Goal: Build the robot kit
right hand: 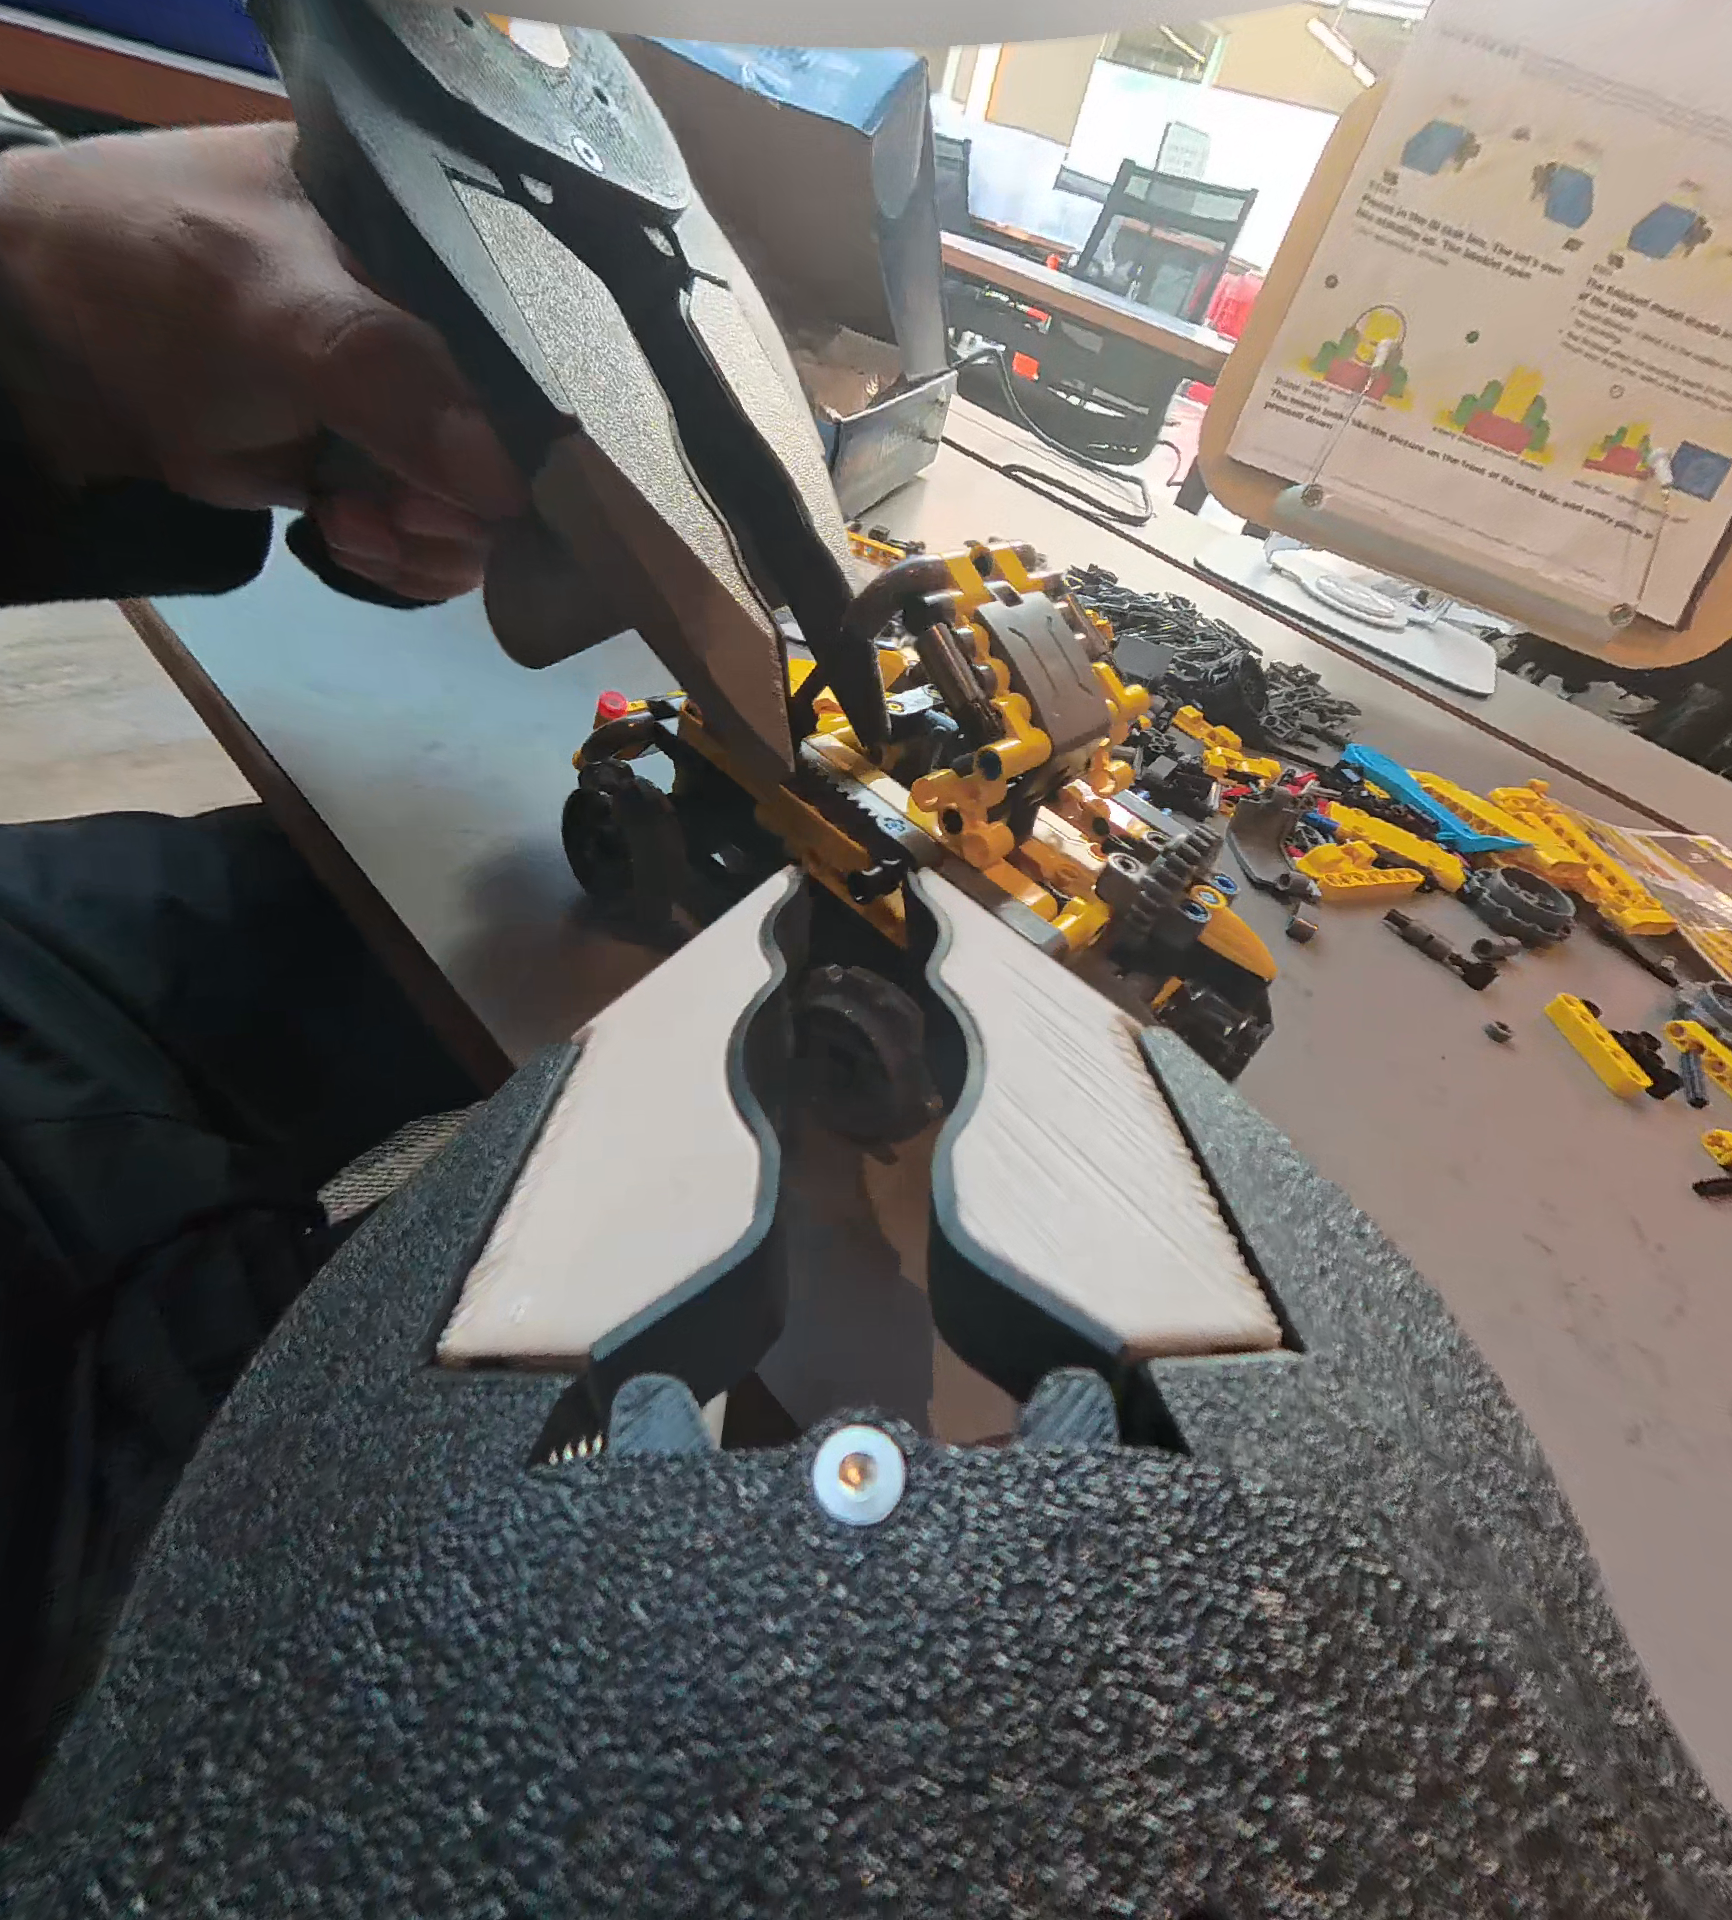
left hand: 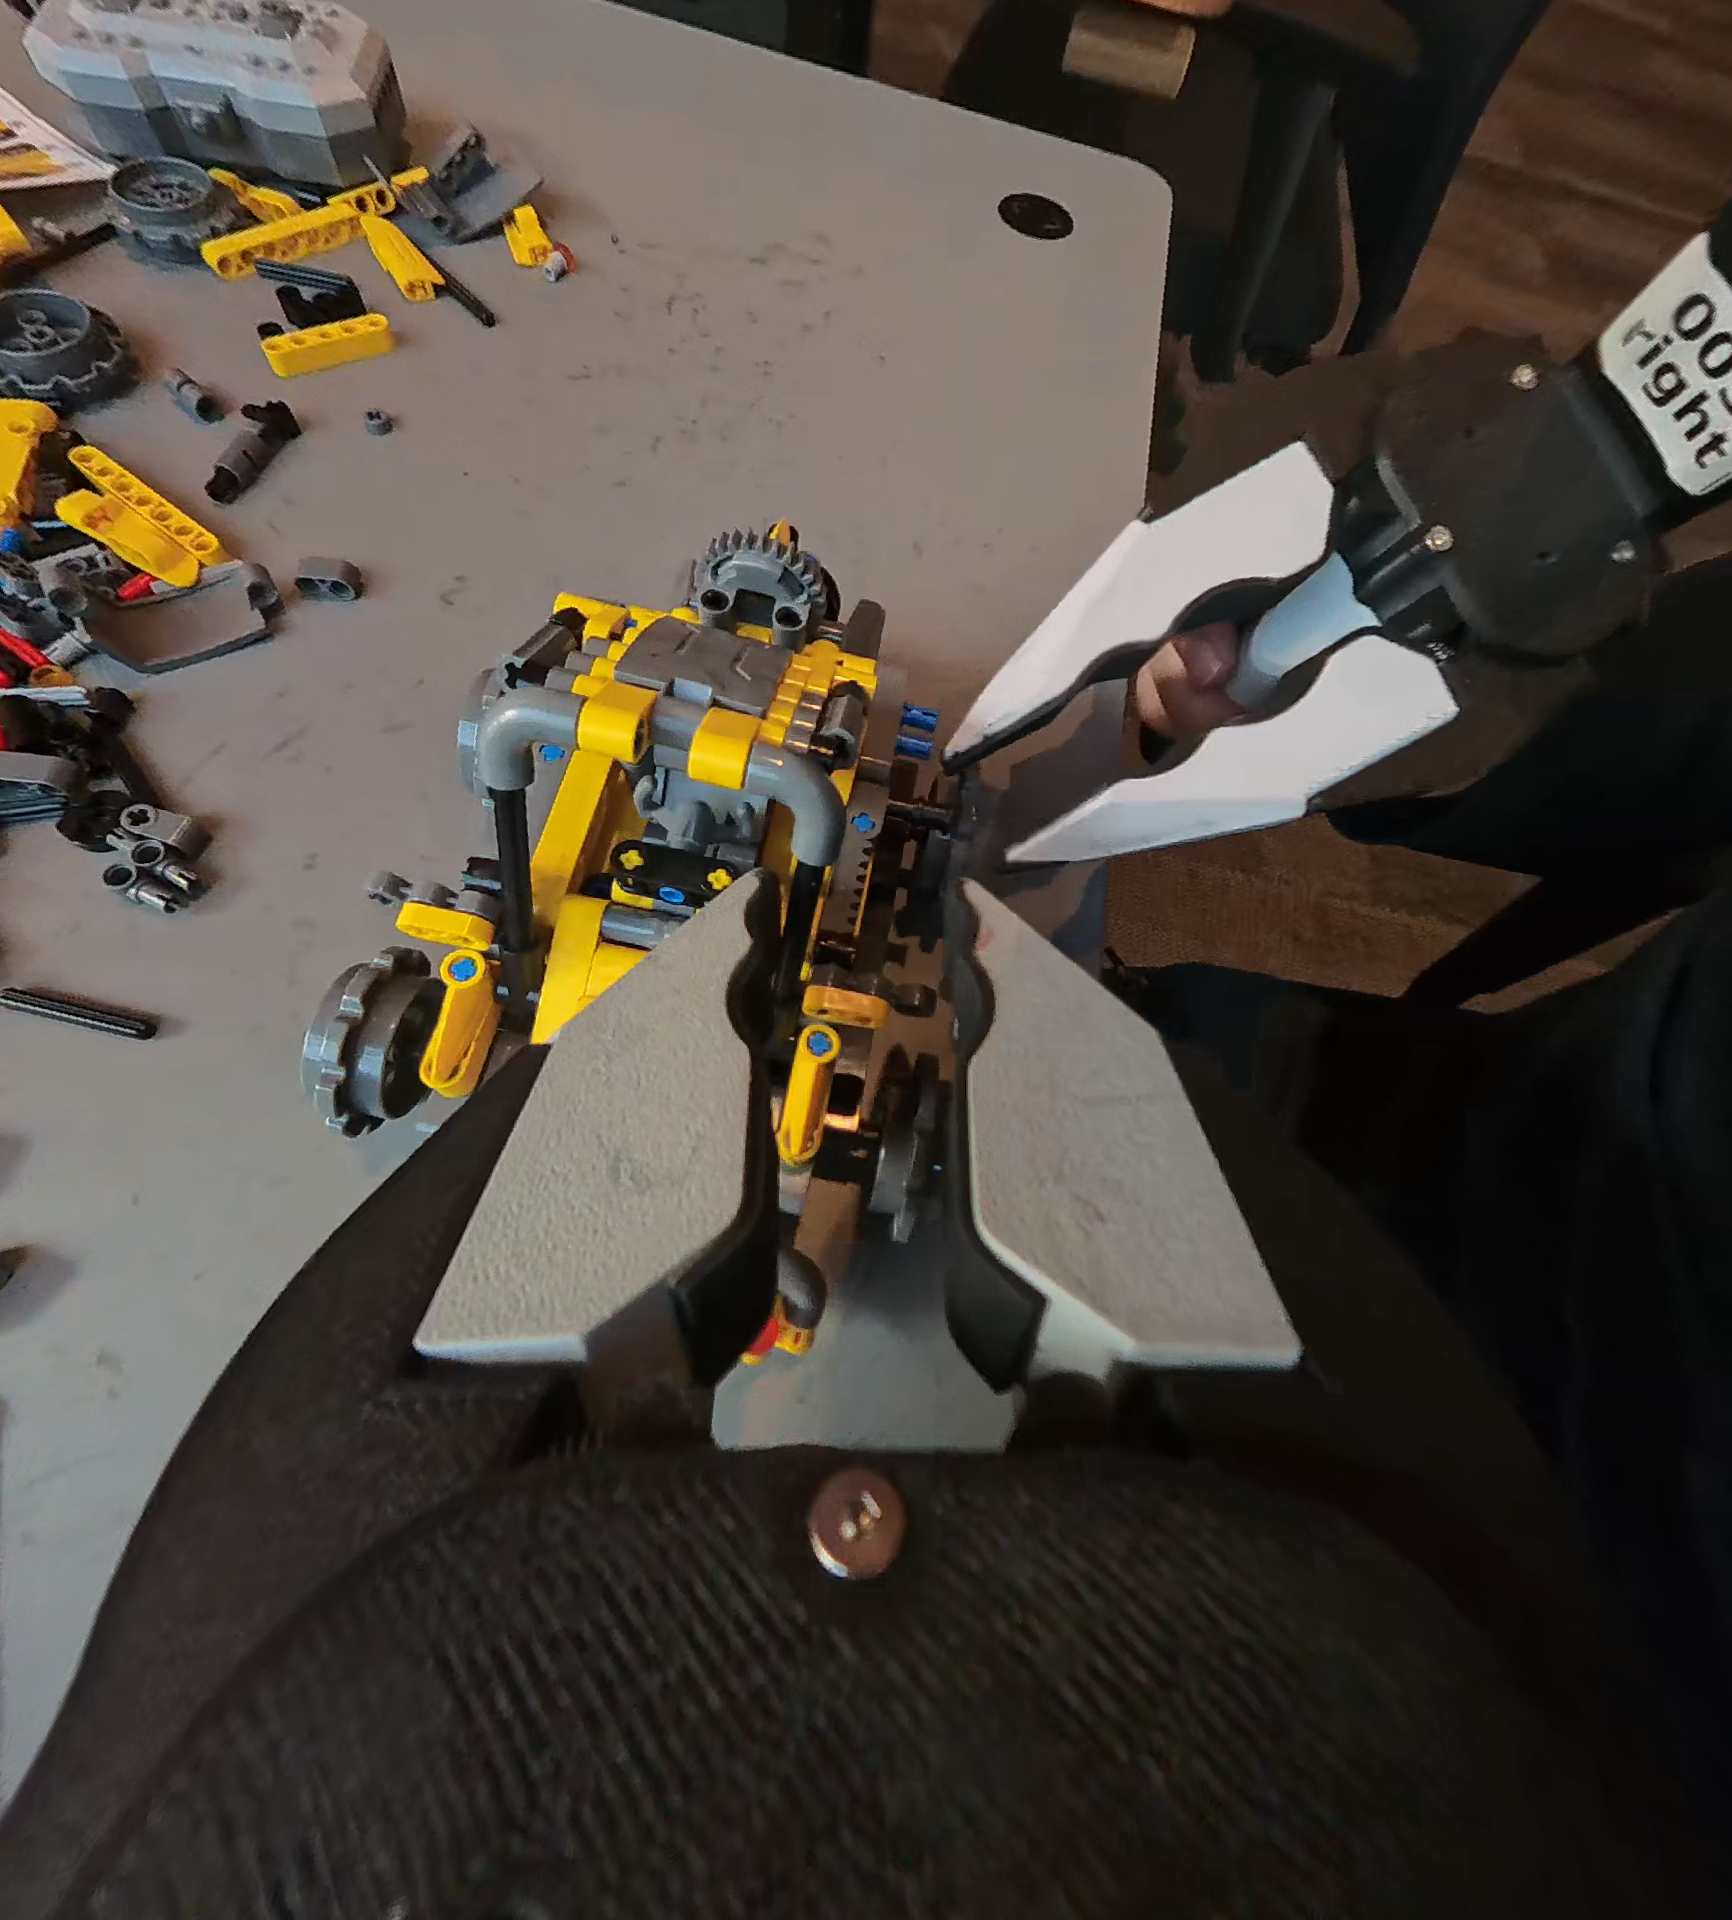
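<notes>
A half-built yellow and grey brick vehicle [left hand: 675, 831] stands on the grey bench [left hand: 841, 343] close to its near edge, and both grippers are on it. The left gripper [left hand: 857, 894] comes down over the model's side, its jaws parted a little and straddling the frame: one finger sits inside by the black upright of the grey roll bar [left hand: 654, 727], the other outside against the toothed strip and the dark wheels. Whether the jaws actually pinch the frame I cannot tell. The right gripper [right hand: 857, 883] meets the same flank from the bench edge, its jaws narrowly parted around a small black pin or axle [right hand: 877, 878] that sticks out of the model's side just above a dark wheel [right hand: 857, 1039]; a firm clamp on it is not clear. Beyond the model, loose yellow, black and grey parts [left hand: 62, 540] lie scattered across the bench, with a grey hub block [left hand: 218, 83] at the far edge and a printed booklet [right hand: 1714, 914] lying among the pieces.
</notes>
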The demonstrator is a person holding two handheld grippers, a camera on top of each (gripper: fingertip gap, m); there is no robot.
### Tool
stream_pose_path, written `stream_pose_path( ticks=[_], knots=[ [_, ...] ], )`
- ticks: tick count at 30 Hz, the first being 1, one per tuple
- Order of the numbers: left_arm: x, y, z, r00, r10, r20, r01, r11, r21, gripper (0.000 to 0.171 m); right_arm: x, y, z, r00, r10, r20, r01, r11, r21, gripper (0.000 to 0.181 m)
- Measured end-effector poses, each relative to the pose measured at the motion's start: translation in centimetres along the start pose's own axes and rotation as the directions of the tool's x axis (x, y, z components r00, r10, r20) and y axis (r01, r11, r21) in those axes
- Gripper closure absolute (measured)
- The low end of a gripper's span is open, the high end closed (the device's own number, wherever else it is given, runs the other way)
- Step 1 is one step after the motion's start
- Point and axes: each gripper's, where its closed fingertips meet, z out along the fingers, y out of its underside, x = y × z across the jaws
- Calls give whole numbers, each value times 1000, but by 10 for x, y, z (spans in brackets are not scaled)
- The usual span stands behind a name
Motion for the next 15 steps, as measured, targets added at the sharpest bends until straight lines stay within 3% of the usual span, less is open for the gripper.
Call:
stream_pose_path(
  ticks=[15],
  knots=[
    [-2, -6, 6, 995, 90, -48, -94, 992, -84, 152, 3, 0, 4, 999, 37, 20, -38, 999, 17, 179]
  ],
)
